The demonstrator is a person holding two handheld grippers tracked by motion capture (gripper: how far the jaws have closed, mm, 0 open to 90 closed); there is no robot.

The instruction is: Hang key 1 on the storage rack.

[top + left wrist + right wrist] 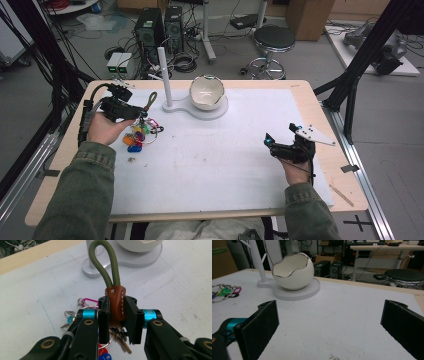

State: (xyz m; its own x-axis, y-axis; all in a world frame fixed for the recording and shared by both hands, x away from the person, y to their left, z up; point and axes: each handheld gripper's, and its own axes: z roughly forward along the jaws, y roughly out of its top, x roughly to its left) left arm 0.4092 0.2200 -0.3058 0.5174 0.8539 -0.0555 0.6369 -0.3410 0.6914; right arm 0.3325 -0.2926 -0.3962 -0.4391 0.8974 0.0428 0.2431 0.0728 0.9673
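A bunch of keys with coloured tags (137, 136) lies partly on the white mat at the left, its olive cord loop (150, 101) raised. My left gripper (139, 113) is shut on the brown leather tab (116, 303) at the base of that cord loop (103, 263); keys (121, 341) hang under the jaws. A white eggshell-shaped bowl (206, 92) sits on a white stand base (218, 111) with an upright post (164, 75). My right gripper (280, 136) rests low at the right of the mat, jaws wide open, nothing between them. In the right gripper view (329, 325) the bowl (293, 271) stands ahead.
The white mat (215, 160) covers most of the wooden table (345, 185). A thin wooden stick (341, 195) lies near the table's right front corner. Beyond the far edge stand computer towers (159, 30) and a black stool (273, 40).
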